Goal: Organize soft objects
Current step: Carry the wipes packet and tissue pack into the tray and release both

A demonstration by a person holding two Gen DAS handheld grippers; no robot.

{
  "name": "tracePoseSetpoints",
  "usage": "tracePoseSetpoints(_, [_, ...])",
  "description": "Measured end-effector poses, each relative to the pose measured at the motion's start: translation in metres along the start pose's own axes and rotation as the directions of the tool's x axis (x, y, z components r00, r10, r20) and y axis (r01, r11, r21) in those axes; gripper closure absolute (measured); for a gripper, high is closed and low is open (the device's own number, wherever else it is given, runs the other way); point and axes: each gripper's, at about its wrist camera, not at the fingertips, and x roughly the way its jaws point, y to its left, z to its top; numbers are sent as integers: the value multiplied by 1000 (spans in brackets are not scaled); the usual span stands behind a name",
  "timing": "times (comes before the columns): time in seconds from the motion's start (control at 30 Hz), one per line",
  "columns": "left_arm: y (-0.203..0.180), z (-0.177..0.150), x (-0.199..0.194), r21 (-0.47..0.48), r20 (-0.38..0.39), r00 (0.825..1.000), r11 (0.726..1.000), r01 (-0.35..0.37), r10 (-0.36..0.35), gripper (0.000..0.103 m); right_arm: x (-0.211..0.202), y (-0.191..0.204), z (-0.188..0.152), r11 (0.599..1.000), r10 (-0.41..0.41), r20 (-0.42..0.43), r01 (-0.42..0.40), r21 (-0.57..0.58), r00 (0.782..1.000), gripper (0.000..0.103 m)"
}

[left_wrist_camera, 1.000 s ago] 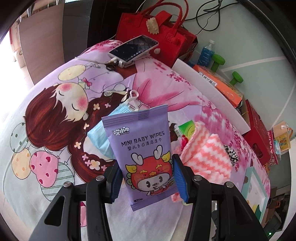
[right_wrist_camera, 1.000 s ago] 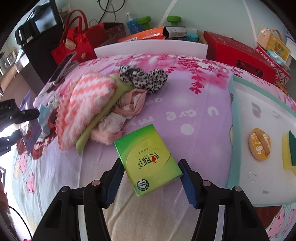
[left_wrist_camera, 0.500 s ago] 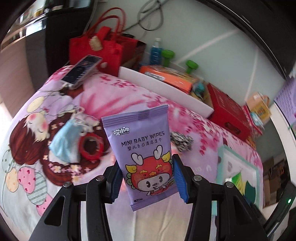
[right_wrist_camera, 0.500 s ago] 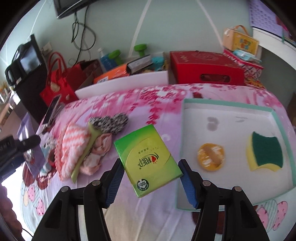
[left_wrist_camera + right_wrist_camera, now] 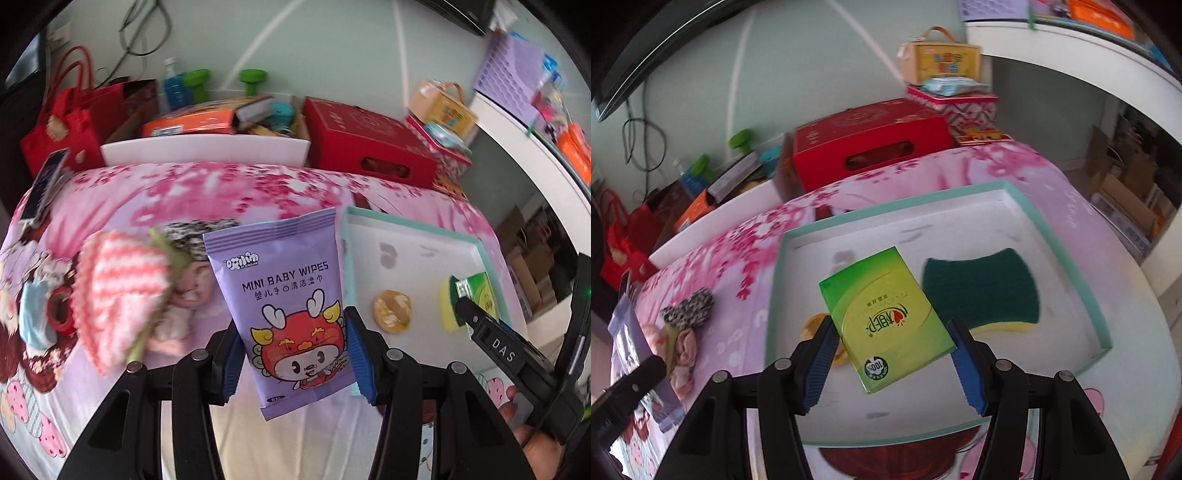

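Wipes pack [image 5: 286, 306] clamped in L gripper [image 5: 291, 363], tissue pack [image 5: 886, 317] in R gripper [image 5: 892, 363], above tray [image 5: 1071, 258].

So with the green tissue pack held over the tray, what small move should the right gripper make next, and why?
Probably lower the green tissue pack onto the bare tray floor before opening. The right gripper grips it above the white tray, over the orange round piece and beside the sponge; nudging toward the near open area avoids stacking.
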Motion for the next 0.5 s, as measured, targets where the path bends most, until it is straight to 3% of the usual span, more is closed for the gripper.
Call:
tracePoseSetpoints(0.2, [-53,9,22,115,-26,999,993,40,-38,51,3,-40,4,993,-54,-18,55,103,998,40])
tracePoseSetpoints(0.5, [-98,18,64,177,-79,995,981,75,-61,51,3,-79,3,970,-148,-47,155,189,988,40])
